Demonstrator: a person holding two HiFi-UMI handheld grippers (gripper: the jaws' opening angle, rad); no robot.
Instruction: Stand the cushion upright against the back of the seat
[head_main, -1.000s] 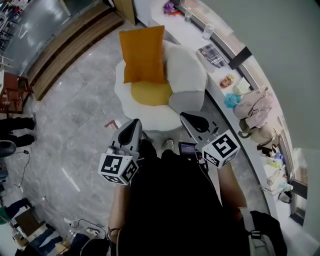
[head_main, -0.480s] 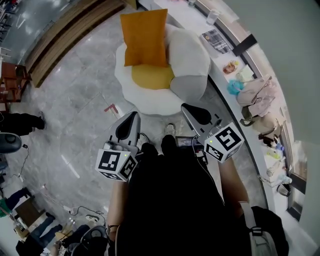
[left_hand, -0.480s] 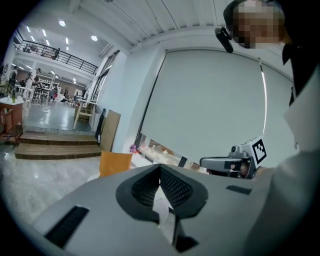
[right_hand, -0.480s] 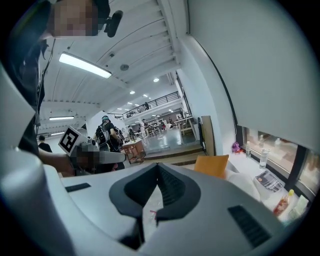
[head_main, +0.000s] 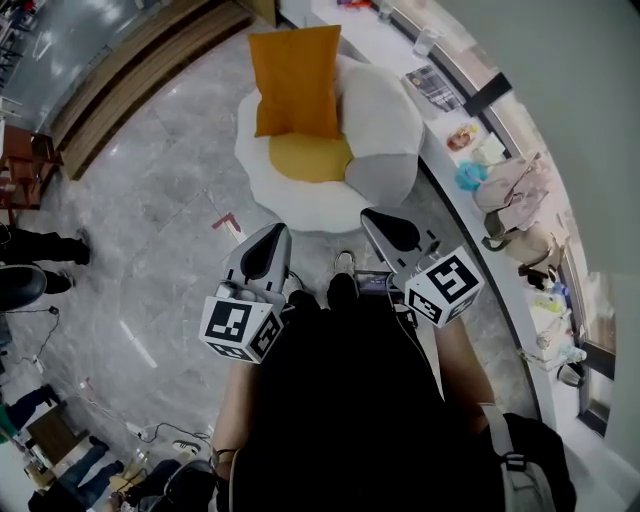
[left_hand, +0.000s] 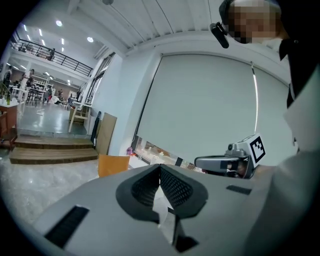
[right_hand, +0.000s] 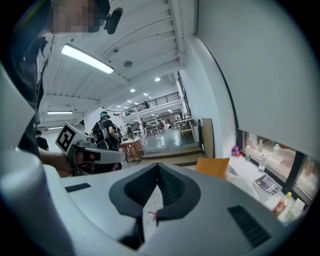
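An orange cushion (head_main: 296, 82) stands upright against the back of a white egg-shaped seat (head_main: 385, 105) with a yellow round pad (head_main: 308, 157). The cushion's top also shows in the left gripper view (left_hand: 113, 164) and the right gripper view (right_hand: 213, 166). My left gripper (head_main: 270, 245) and right gripper (head_main: 385, 226) are both shut and hold nothing. They hover side by side over the floor in front of the seat, well short of it. Each gripper shows in the other's view: the right one (left_hand: 220, 162), the left one (right_hand: 95, 156).
A long white counter (head_main: 480, 170) with a magazine (head_main: 437, 85), bottles, bags and small items curves along the right. Wooden steps (head_main: 130, 70) run at the upper left. People's legs (head_main: 40, 245) and cables sit at the left on the marble floor. A red floor mark (head_main: 225, 222) lies before the seat.
Both grippers have drifted a little toward the seat, still shut. The seat and cushion sit slightly differently in the head view as the person moved.
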